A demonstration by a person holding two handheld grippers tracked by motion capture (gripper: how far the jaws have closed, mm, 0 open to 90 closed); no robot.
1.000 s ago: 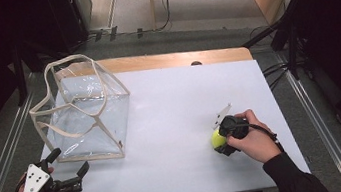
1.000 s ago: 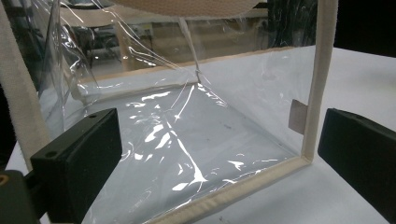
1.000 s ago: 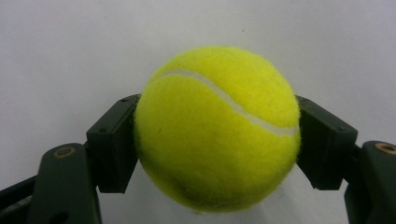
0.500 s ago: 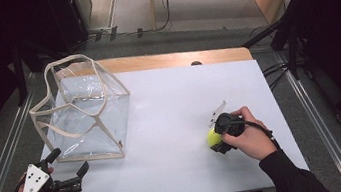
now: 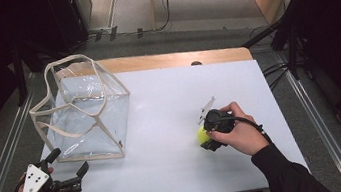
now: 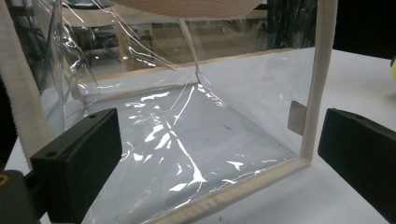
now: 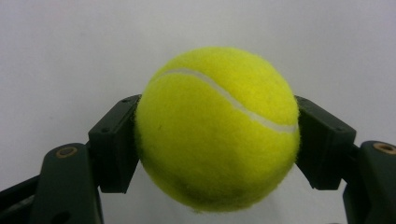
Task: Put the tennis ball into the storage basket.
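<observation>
the right hand-held gripper (image 7: 217, 140) has its two black jaws pressed against either side of the tennis ball (image 7: 217, 128), which sits squarely between them with the white table (image 5: 169, 101) behind it. against the high view of a second ago, the right hand has slid a little toward the middle of the table, carrying the ball (image 5: 203, 134) with it, so the grasp looks settled and the carry has begun. whether the ball has fully cleared the tabletop is hard to say from above; in the right gripper view it seems to hang just free of the surface.

the left hand-held gripper (image 5: 70, 171) sits at the near left corner, where it was a second ago, jaws spread wide and empty, pointing at the clear plastic bag (image 5: 86, 120) with cream trim. in the left gripper view the bag's (image 6: 187, 121) see-through wall stands just ahead of the jaws, untouched.

the bag stands well apart from the ball, its mouth upward and handles slack. the likely next stretch is a move leftward across the table to drop the ball in.
</observation>
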